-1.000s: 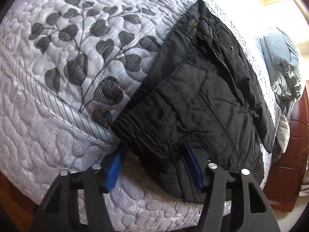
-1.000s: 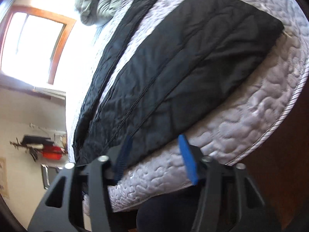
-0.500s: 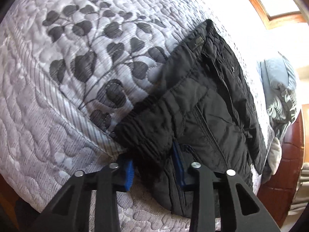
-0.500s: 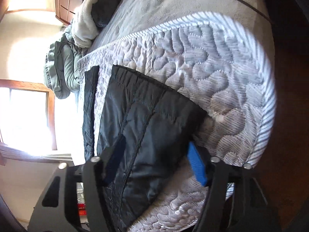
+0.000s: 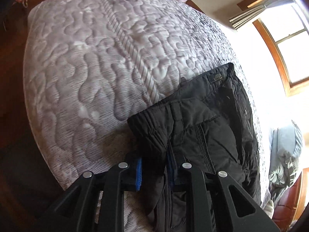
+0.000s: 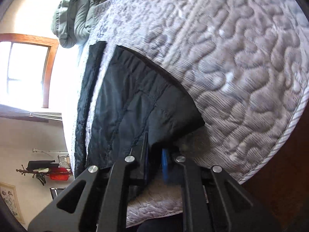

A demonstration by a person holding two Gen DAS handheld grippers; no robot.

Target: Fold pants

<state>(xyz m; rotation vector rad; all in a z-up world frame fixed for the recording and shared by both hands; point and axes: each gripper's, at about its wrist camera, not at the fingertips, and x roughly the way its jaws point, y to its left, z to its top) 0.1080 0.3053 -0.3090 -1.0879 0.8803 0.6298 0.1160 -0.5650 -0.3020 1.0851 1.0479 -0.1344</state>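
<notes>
Black quilted pants (image 5: 212,127) lie flat on the pale quilted bed (image 5: 96,67). In the left wrist view the waistband with its small label faces me. My left gripper (image 5: 154,164) has the near waistband corner between its blue pads (image 5: 138,174); its jaws are closing and the fabric is bunched and pinched there. In the right wrist view a pant leg (image 6: 135,104) ends at its hem on the quilt (image 6: 241,58). My right gripper (image 6: 155,158) is shut on the near hem corner, which folds down between the pads. The other leg shows as a narrow dark strip (image 6: 87,96).
A grey-green bundle of bedding (image 6: 77,13) lies at the head of the bed, also visible as bedding (image 5: 285,150). A bright window (image 5: 285,44) is beyond the bed. A red basket (image 6: 58,174) stands by the wall. Dark wooden floor surrounds the bed's edge.
My left gripper has closed on the waistband corner and rolled, so the bed looks turned. My right gripper swung from the leg's side to its hem corner and shut on it.
</notes>
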